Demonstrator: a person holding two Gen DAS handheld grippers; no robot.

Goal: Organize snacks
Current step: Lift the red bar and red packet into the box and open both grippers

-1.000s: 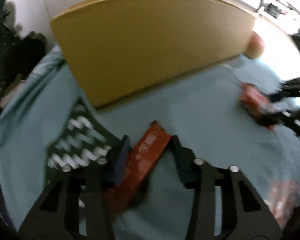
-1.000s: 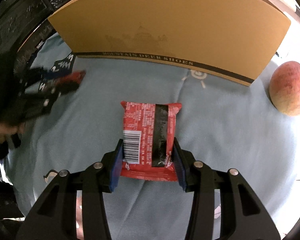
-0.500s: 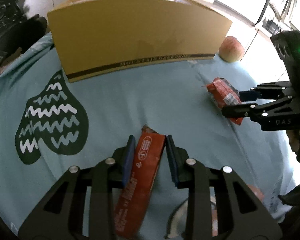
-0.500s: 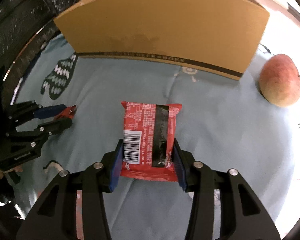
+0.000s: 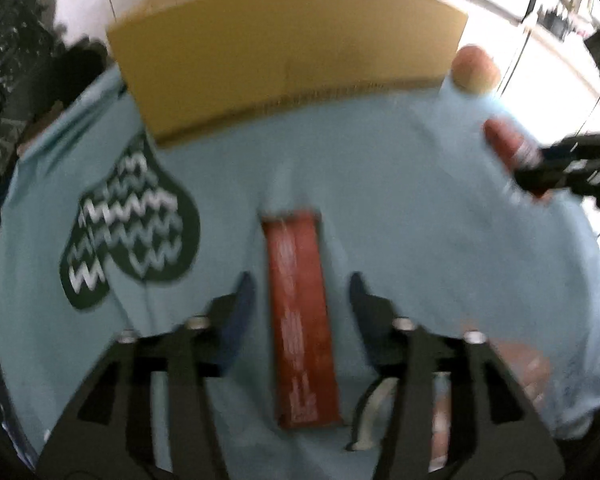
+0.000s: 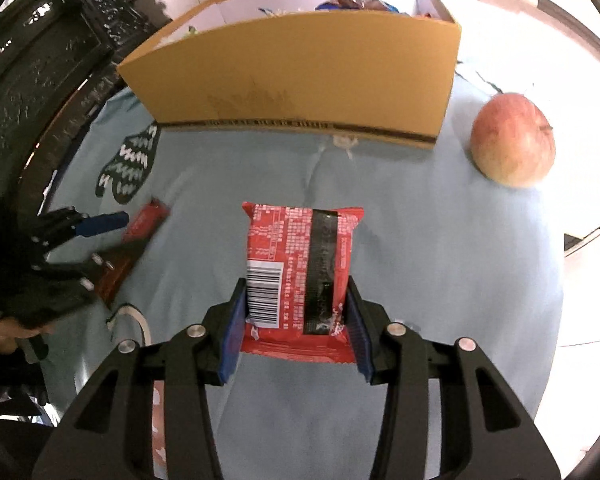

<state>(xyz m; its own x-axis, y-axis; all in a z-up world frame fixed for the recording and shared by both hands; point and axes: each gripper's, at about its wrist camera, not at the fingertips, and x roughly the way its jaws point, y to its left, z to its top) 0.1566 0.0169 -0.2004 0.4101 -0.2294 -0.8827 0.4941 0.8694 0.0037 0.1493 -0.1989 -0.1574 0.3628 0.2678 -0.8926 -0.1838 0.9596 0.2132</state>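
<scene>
Pale blue cloth [image 6: 420, 248] covers the work surface, printed with a dark green mitten motif [image 6: 130, 164] with white zigzags near its left side. At the far edge of the cloth stands a yellow-brown cardboard box [image 6: 300, 76], open at the top, with a dark printed band along the base of its near wall; a few wrapped items show over its rim, too small to identify. A reddish apple [image 6: 512, 140] sits on the cloth just right of the box's near corner, apart from it. Left gripper [image 5: 302, 296]: jaws have just been opening; the blue pads now stand clear of the long red-brown snack bar [image 5: 300, 320], which lies flat on the cloth between them, lengthwise along the fingers, with a visible gap on each side. The left wrist view is motion-blurred, so print on the bar is unreadable. The right wrist view confirms the bar [image 6: 140, 232] lying on the cloth at the left gripper's [image 6: 128, 232] tips, below the mitten motif. Right gripper [image 6: 296, 308]: both blue pads press the sides of a red snack packet [image 6: 300, 264], gripping its near end; barcode and a dark stripe face the camera. The packet projects forward from the fingers, toward the box, well short of it. A white curved object [image 6: 138, 320] lies on the cloth at lower left, identity unclear.
</scene>
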